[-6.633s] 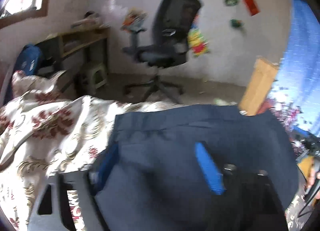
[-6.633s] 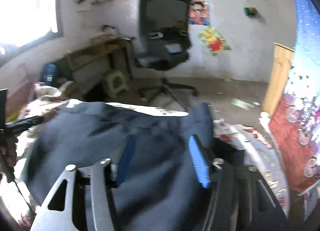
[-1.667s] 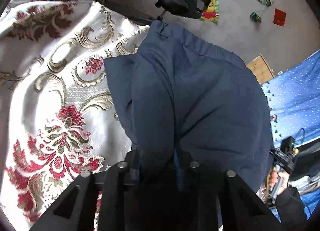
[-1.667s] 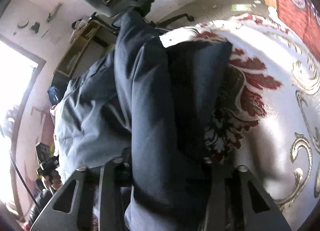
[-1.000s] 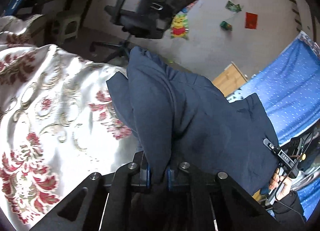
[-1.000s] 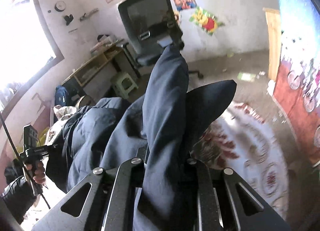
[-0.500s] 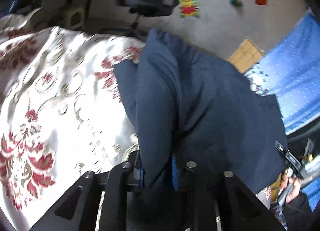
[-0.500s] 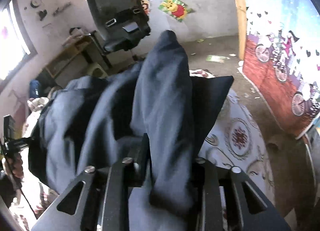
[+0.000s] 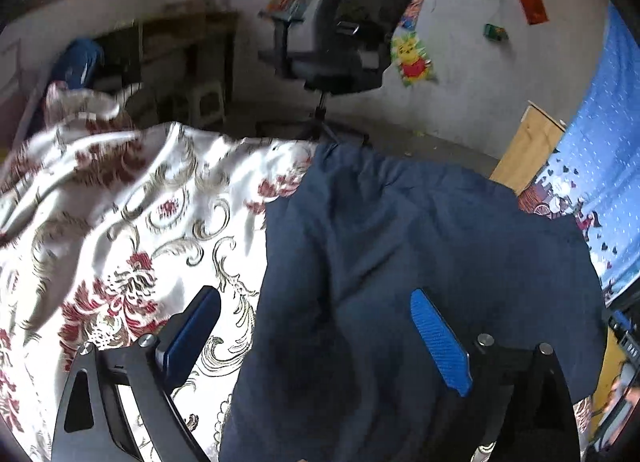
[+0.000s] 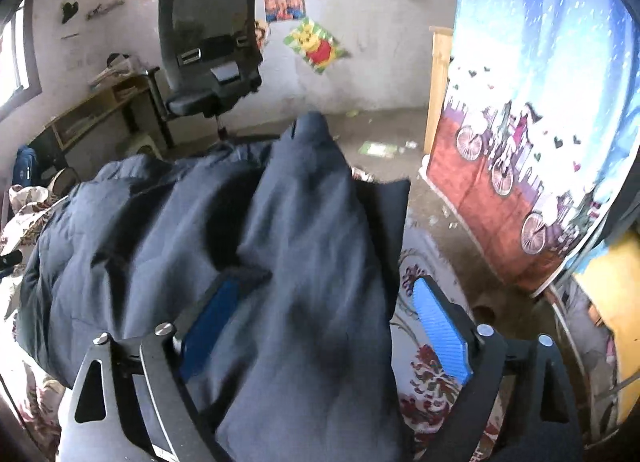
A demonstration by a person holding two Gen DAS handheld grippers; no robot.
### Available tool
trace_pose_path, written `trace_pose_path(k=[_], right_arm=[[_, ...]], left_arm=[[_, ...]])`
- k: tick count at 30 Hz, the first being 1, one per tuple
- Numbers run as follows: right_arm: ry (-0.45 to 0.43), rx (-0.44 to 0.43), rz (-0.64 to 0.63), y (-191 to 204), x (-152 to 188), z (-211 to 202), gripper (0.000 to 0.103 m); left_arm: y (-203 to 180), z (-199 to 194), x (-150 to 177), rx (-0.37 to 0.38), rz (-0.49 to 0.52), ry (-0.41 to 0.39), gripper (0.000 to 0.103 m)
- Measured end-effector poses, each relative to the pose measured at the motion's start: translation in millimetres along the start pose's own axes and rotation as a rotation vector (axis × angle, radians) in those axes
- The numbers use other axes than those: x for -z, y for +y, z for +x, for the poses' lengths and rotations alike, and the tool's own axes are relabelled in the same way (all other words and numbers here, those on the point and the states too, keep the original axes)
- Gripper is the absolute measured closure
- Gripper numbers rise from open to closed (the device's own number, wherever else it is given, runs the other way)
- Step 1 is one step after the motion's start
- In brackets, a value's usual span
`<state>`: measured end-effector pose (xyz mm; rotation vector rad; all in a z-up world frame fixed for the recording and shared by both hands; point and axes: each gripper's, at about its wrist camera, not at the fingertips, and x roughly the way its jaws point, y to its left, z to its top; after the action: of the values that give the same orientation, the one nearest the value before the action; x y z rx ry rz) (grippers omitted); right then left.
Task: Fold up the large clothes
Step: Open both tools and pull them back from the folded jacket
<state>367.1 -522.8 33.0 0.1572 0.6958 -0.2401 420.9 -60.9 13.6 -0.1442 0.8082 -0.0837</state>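
A large navy garment (image 9: 420, 262) lies folded on the floral bed cover (image 9: 120, 242). My left gripper (image 9: 316, 338) hovers over its near left edge with the jaws opening wide. One blue pad (image 9: 192, 334) is above the cover, the other (image 9: 440, 346) above the cloth, and neither presses on it. In the right wrist view the garment (image 10: 312, 242) forms a loose raised ridge running away from me. My right gripper (image 10: 324, 326) straddles that ridge, jaws opening, and its pads (image 10: 440, 326) stand clear of the fabric.
A black office chair (image 9: 352, 42) stands on the floor past the bed's far edge, with a wooden desk (image 9: 180, 34) and a small stool (image 9: 208, 102) to its left. A blue patterned curtain (image 10: 540, 102) and a wooden board (image 10: 438, 82) close off the right side.
Both grippers were shut on pinched folds of the navy garment. Their jaws have since spread wide and the cloth has dropped onto the bed and flattened.
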Motion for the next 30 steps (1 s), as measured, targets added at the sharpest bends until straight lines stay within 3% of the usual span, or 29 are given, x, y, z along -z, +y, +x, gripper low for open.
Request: trace_pose_path(k=[8,17,21,23,30], right_arm=[[-0.124,-0.028,0.009,7,0,-56,0.012],[-0.166,-0.068,-0.022,12,17,-108,0.012],[-0.198,-0.075,-0.040,17,23,-135,0.010],[-0.211,-0.082,-0.040,19,27,-149,0.001],[-0.261,-0.117,-0.034,21,45,-191,0.001]], left_arm=[[-31,-55,13,-0.032,0.055,-0.146,0.000],[-51,-120,37,-0.031,0.132,-0.264,0.000],[-57,-146,49,-0.019,0.150,-0.295,0.000],[-60,-158,57,-0.014,0.156,-0.306,0.000],[-65,-188,85,0.009,0.140,-0.327,0.000]])
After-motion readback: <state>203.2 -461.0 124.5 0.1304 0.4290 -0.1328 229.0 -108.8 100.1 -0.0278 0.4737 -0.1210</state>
